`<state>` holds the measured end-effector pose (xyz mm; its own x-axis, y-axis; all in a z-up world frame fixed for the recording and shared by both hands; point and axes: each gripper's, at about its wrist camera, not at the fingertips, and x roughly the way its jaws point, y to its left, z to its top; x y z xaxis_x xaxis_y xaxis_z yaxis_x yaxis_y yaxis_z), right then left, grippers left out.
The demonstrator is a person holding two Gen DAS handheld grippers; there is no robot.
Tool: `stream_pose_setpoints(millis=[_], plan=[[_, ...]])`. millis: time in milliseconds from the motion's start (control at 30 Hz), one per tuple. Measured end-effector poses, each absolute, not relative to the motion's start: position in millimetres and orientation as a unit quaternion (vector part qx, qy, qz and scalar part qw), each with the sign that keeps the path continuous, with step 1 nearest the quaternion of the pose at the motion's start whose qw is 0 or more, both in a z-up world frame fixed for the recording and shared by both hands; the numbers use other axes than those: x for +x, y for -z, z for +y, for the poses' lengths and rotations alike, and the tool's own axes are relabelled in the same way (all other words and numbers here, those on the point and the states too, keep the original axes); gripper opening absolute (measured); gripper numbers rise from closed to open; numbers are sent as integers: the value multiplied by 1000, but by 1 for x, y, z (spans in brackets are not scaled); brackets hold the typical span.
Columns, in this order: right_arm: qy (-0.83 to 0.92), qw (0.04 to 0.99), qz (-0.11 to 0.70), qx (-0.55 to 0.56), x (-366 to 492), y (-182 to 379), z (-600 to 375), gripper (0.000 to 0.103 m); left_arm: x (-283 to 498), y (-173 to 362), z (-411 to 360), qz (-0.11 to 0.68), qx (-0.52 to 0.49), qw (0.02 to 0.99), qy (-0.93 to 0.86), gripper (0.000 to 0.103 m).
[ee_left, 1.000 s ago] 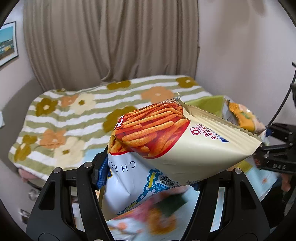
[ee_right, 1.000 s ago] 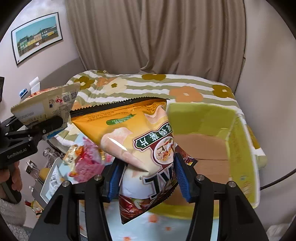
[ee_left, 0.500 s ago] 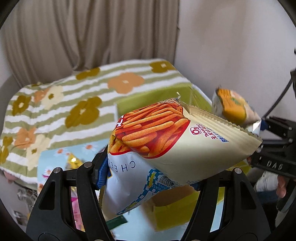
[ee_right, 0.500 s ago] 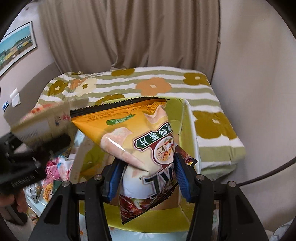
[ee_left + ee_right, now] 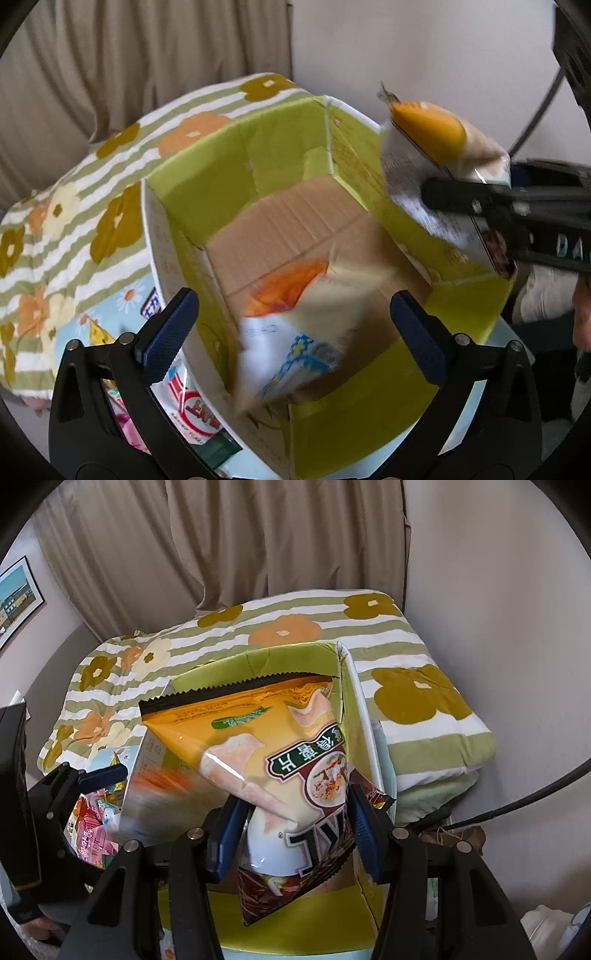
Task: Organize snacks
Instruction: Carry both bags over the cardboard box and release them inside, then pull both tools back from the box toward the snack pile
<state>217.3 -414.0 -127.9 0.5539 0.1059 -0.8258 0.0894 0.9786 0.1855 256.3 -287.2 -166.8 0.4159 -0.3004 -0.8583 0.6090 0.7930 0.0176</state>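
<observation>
— so, where's your cheese-stick bag (image 5: pixel 295 332) pointing?

— it's tilted inside the green box (image 5: pixel 236 173), blurred, long axis running from the box's near-left corner up toward the far-right wall, orange picture end uppermost, white and blue checked end lowest. your left gripper (image 5: pixel 293 325) is opening, its jaws wide over the box; the bag sits between the blue pads but they don't press on it.

— and your other bag?

— your right gripper (image 5: pixel 295 830) is clamped on the orange chip bag (image 5: pixel 266 746) near its dark brown lower end. that bag stands roughly upright over the box's near-right corner, black serrated seal at the top, leaning left. it's glossy orange with pale pink chips printed on it.

— any writing you can read?

— chinese characters on a dark green banner, upside down in the right wrist view, and big black letters i can't make out. outside the box's left wall, a white packet (image 5: pixel 192 402) with a red ring reads "shrimp". the box sits on a pale blue flowered cloth (image 5: pixel 107 314) beside the striped floral blanket (image 5: pixel 406 635).
</observation>
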Motion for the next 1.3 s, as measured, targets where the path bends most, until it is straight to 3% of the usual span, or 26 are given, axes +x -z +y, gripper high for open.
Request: stream_pose_setpoints(millis=[567,633,700,1300], plan=[[-20,869,488,80,237,139,-394,51,254,158,-246,483,116,828,259,102],[-13,871,486,69,242,144,-392,61,254,158,-243,486,112,829,253,102],[-22,867,490,84,245,149,-395,102,253,158,-241,486,110,831,247,102],[-49,893,443,54,209,104,-392,103,218,133,-216,466,79,861,186,102]])
